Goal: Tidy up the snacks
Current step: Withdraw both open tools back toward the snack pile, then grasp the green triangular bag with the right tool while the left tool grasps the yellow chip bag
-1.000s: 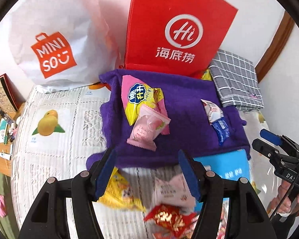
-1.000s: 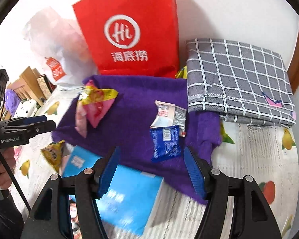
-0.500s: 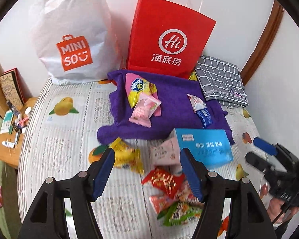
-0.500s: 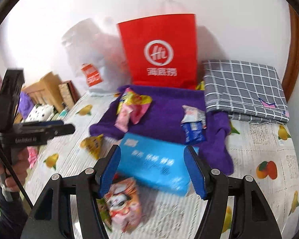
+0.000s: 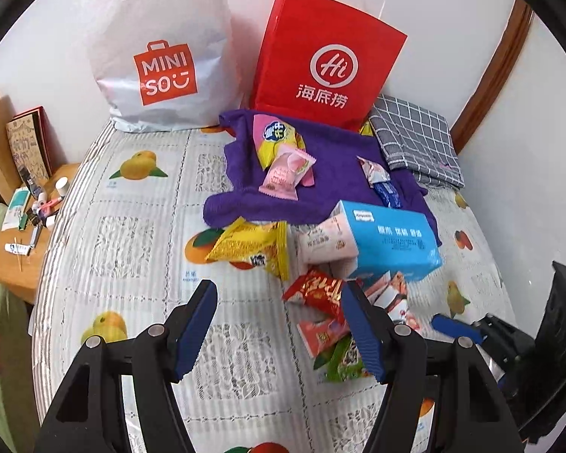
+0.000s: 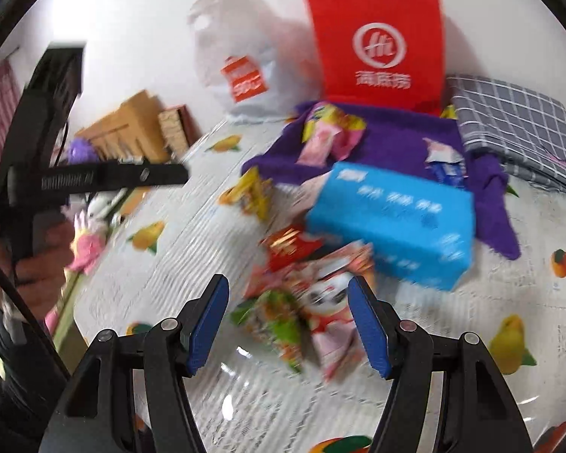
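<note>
A purple towel (image 5: 332, 185) is showing beside a grey checked cloth (image 5: 419, 143), a red bag (image 5: 320, 56), a blue box (image 5: 392, 241) and a fruit-printed white desk (image 5: 132, 234).

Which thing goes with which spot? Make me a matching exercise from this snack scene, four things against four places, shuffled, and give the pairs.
Things:
1. pink peach packet
2. blue box
3. grey checked cloth
4. yellow snack bag

Places:
A. folded at the far right, beside the red paper bag
B. on the fruit-print cover, just in front of the purple towel's near edge
C. lying on top of the purple towel
D. at the towel's near right edge, above the loose pile of packets

Pairs: 1-C, 2-D, 3-A, 4-B
</note>
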A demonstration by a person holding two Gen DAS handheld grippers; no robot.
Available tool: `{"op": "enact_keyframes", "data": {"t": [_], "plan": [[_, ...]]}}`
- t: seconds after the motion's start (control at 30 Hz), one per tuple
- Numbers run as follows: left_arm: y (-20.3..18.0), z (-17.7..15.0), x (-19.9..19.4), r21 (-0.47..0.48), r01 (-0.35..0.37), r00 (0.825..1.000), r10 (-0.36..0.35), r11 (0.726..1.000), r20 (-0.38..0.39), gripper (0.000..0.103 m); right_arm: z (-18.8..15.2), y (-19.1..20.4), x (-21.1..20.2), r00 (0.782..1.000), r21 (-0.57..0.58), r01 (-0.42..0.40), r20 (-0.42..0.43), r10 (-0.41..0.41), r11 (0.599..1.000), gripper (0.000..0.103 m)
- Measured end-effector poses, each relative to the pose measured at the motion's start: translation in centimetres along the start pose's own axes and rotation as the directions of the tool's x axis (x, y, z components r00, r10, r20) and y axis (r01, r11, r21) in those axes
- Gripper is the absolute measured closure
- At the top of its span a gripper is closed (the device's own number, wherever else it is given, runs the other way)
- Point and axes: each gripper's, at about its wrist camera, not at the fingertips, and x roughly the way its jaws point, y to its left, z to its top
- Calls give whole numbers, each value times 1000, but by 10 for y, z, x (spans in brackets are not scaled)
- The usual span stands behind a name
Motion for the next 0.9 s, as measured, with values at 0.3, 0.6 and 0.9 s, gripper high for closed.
{"op": "enact_keyframes", "data": {"t": [0.3, 0.6, 0.9], "plan": [[16, -18, 2, -18, -14, 1000, 13, 1000, -22, 37, -17, 29, 45, 995, -75, 73, -60, -78, 994, 54], [20, -25, 11, -32, -23, 999, 22, 999, -37, 37, -29, 30, 80, 990, -95, 106, -87, -114, 990, 67], [16, -18, 31, -46, -11, 998, 9, 999, -57, 37, -38, 27, 66, 998, -83, -1, -63, -4, 997, 53]]}}
